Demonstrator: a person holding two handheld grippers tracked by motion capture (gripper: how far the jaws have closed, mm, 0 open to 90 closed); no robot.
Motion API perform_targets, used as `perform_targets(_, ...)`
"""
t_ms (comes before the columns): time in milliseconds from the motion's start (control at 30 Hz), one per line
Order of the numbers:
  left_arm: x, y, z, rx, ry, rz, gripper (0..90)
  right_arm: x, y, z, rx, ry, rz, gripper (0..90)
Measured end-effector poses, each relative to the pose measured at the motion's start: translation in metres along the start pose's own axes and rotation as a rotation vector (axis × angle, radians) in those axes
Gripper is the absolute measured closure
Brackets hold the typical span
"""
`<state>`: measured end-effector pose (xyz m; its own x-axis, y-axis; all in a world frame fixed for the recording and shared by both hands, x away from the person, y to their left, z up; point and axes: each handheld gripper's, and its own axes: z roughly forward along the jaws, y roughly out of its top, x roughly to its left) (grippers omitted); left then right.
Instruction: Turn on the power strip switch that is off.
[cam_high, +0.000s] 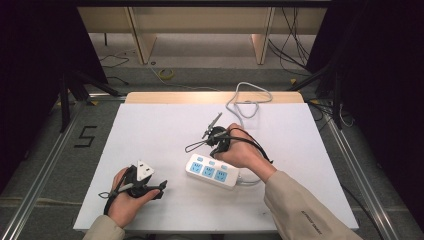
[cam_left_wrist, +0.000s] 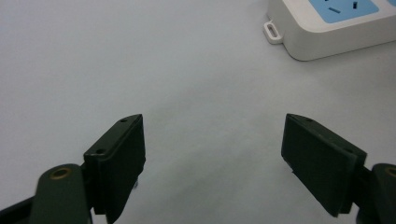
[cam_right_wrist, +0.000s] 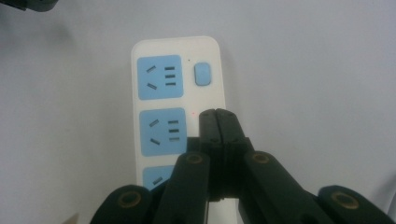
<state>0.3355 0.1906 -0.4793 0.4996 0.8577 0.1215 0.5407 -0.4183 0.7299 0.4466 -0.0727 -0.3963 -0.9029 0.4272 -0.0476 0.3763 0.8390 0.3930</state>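
power strip: white one with blue sockets (cam_right_wrist: 175, 116), lying flat near the middle of the counter (cam_high: 150, 130), cord running off the far edge
right gripper: (cam_right_wrist: 217, 114) jaws pressed together, nothing in them, tips hovering right over the strip, just short of the blue switch (cam_right_wrist: 202, 74)
left gripper: (cam_left_wrist: 212, 163) jaws wide apart, empty, parked off to the side
step: looks like lining up to poke the switch
next move: probably nudge forward, then press straight down so the strip doesn't skid

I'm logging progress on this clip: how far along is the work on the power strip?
Done: nothing visibly; the power strip lies flat on the table, sockets empty. In hand: the right gripper, jaws shut, hovers over the strip near its blue switch. Left: likely pressing the switch; the left gripper waits open.
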Motion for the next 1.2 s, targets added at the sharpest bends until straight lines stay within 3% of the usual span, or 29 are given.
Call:
perform_targets(300,-0.001,0.000,-0.001,-0.002,-0.002,-0.001,21.7,0.005,0.008,0.006,0.010,0.003,-0.003,90.0)
perform_targets(400,-0.001,0.001,0.000,0.000,-0.003,0.003,21.7,0.005,0.012,0.008,0.011,0.007,-0.024,90.0)
perform_targets(1200,-0.001,0.001,0.000,0.000,-0.005,0.002,21.8,0.004,0.028,0.028,0.013,0.009,-0.009,90.0)
